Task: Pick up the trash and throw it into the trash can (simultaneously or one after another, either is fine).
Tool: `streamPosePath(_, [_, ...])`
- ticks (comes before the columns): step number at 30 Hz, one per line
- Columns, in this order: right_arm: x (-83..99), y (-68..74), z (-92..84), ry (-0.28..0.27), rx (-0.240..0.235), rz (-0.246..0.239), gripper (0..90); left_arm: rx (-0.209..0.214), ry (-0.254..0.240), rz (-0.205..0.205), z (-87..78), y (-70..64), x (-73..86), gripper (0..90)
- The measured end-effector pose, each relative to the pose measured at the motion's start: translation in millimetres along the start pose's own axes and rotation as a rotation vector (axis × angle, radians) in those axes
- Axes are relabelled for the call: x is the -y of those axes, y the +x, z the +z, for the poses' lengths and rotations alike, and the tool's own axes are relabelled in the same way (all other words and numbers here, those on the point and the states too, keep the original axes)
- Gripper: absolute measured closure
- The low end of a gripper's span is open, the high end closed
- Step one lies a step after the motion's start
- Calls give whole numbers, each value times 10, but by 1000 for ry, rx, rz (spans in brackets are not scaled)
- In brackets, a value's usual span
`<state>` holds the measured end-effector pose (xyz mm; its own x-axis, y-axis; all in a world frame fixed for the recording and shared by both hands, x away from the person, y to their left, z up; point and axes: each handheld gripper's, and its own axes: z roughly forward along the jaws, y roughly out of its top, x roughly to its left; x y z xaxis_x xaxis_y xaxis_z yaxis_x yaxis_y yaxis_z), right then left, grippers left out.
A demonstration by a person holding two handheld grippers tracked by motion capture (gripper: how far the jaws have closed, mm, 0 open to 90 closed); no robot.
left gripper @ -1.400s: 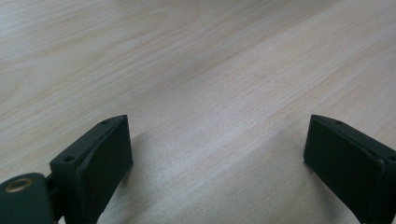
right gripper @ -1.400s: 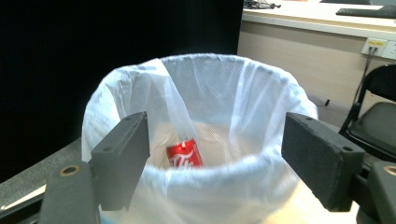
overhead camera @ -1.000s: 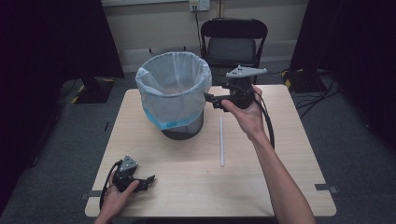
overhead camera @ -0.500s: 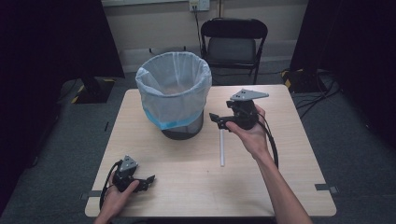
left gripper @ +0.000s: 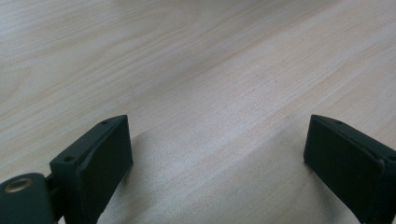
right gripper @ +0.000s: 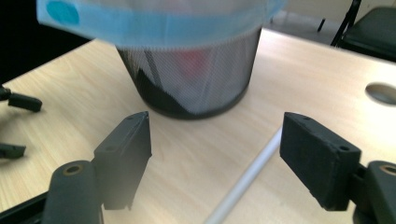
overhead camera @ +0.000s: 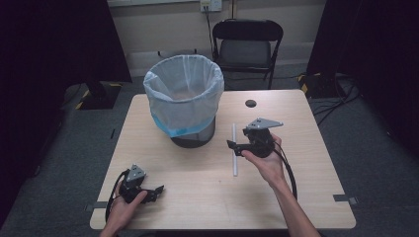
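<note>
On the pale wooden bench a thin white stick lies flat, pointing away from the person, just to the right of a black mesh bin lined with a white-and-blue bag. The right gripper, held in the person's right hand, now hangs low over the bench right beside the stick, its tips at the stick's middle; a second ago it was up high near the rim of the bin, and half a second ago it was partway down, so it has dropped steadily toward the stick. Its jaws have just been closing a little but stand wide apart, and in the right gripper view the stick runs diagonally across the bench between them, closer to the right jaw, with neither pad pressing on it. That view also shows the bin's mesh wall just ahead, with something reddish and some dark shapes blurred inside, and a round hole in the bench off to the right. The stick itself lies where it lay in both earlier pictures. The left gripper sits at the near left corner of the bench in the person's left hand, in the same place as before; in the left gripper view its jaws stand wide with bare wood between them. A dark folding chair stands beyond the far edge of the bench.
</note>
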<state>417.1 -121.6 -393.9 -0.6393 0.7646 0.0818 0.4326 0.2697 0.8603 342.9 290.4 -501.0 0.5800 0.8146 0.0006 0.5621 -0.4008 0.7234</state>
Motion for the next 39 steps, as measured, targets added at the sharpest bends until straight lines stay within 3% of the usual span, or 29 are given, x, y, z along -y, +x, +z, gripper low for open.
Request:
streamPosePath(10, [374,-24,115,55,-2,36,314,0,0,0,0,0,0,74])
streamPosePath(17, [611,-6,244,126,16,37,349,0,1,1,-1,1,0,73])
streamPosePath(24, [802,23,377,173,30,48,466,0,-3,-4,2,-3,0,74])
streamPosePath(30, [878,47,473,193,44,31,501,0,0,0,0,0,0,73])
streamPosePath(35, [881,77,506,203,98,-15,572,0,0,0,0,0,0,73])
streamPosePath(39, [873,50,481,222,131,-4,596,0,0,0,0,0,0,73])
